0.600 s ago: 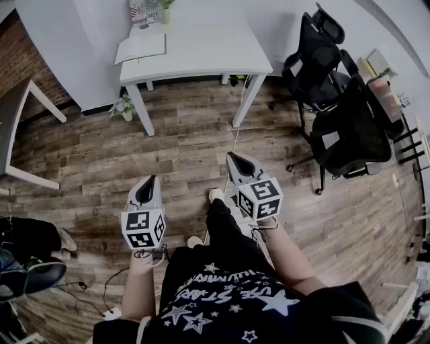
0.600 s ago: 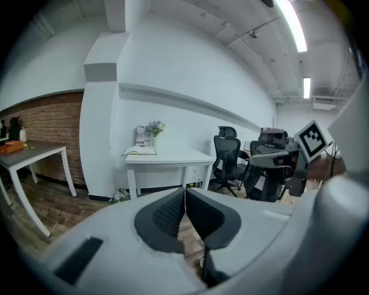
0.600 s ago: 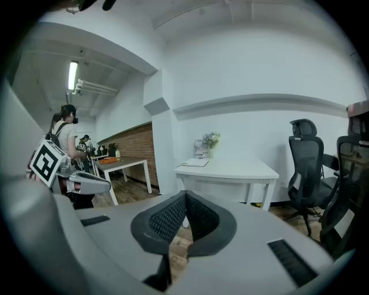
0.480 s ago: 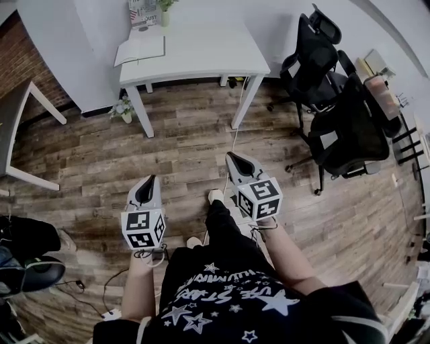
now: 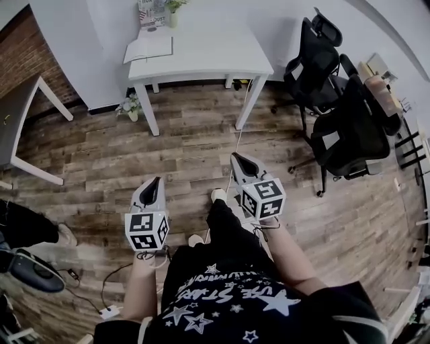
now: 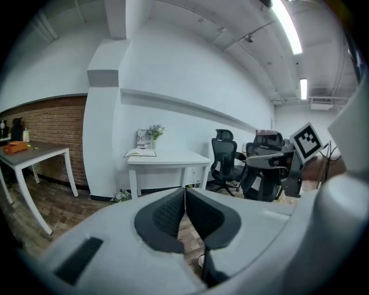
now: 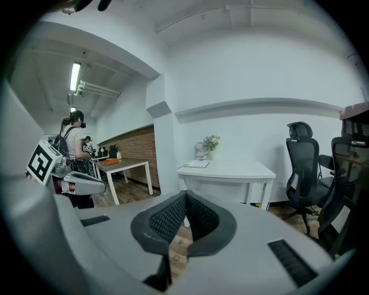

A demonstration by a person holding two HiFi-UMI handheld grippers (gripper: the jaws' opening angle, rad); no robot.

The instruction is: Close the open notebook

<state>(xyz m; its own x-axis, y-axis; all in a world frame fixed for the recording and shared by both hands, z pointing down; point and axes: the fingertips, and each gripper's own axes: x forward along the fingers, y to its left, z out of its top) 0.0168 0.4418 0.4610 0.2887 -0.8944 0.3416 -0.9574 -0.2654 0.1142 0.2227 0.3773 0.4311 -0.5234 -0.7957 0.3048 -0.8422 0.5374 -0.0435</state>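
Compared with half a second ago, the desk (image 5: 208, 57) and the notebook (image 5: 149, 48) on it sit a little more to the right in the head view, while both claws hang at almost the same place in front of the body. So I judge that the person is walking toward the desk.

The step in hand is only the approach; nothing is touched yet. The left claw (image 5: 154, 183) is clenched, its pads pressed together with nothing between them. The right claw (image 5: 238, 161) is clenched and empty too. Both point forward and slightly down, over the wooden floor (image 5: 181, 154), well apart from the desk.

The notebook lies open and flat at the far left corner of the desk, near a small vase with flowers (image 5: 173, 8). Its open spread is long from left to right, along the desk's front edge. The fold in the middle seems to run from front to back, toward the wall.

The next move probably calls for more steps forward. Then one claw tip must go under the outer edge of one half and swing it over the fold.
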